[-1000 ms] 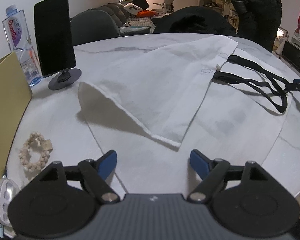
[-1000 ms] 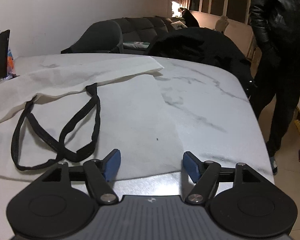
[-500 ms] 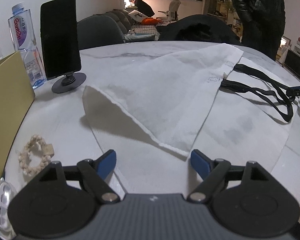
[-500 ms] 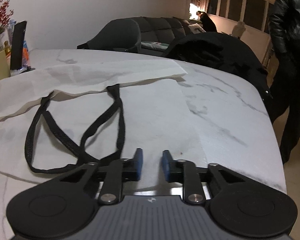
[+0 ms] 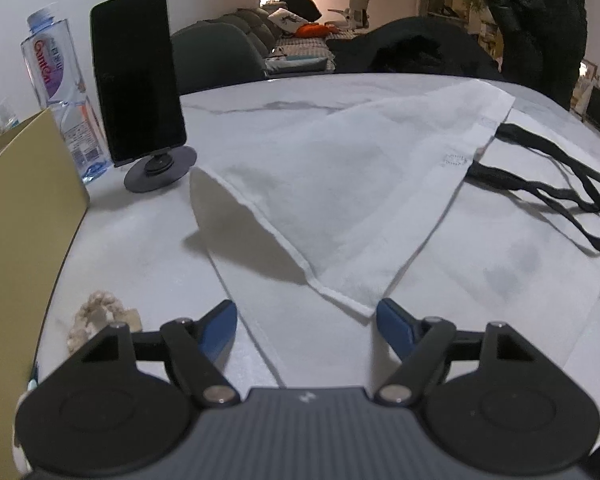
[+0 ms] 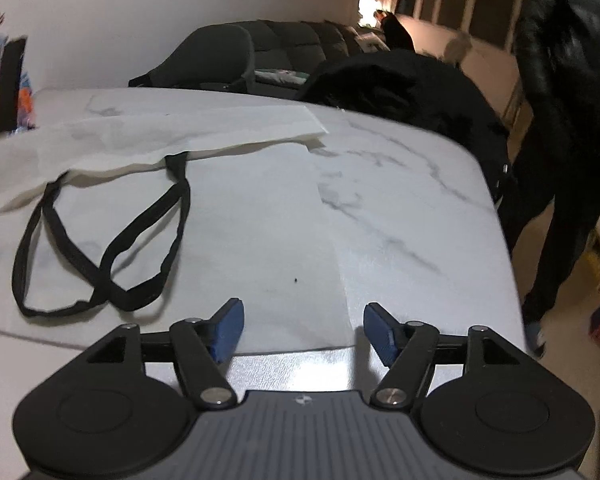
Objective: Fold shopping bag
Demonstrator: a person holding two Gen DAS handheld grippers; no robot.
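Note:
A white fabric shopping bag (image 5: 340, 184) lies on the marble table, one side folded diagonally over itself into a triangle whose point sits close in front of my left gripper (image 5: 306, 322). That gripper is open and holds nothing. The bag's black handles (image 5: 556, 192) trail off to the right. In the right wrist view the handles (image 6: 100, 240) lie looped on the flat bag (image 6: 256, 232), left of my right gripper (image 6: 302, 326), which is open over the bag's near edge and corner with nothing between its fingers.
A black phone on a round stand (image 5: 140, 92), a water bottle (image 5: 56, 92) and a yellow box (image 5: 24, 232) stand at the left; a bead bracelet (image 5: 100, 312) lies near. A dark jacket (image 6: 400, 92) drapes a far chair. A person in black (image 6: 568, 100) stands beside the table's right edge.
My right gripper closed half a second ago beside the handles and has now opened again, shifted right toward the bag's corner. My left gripper has edged nearer the folded point, staying open.

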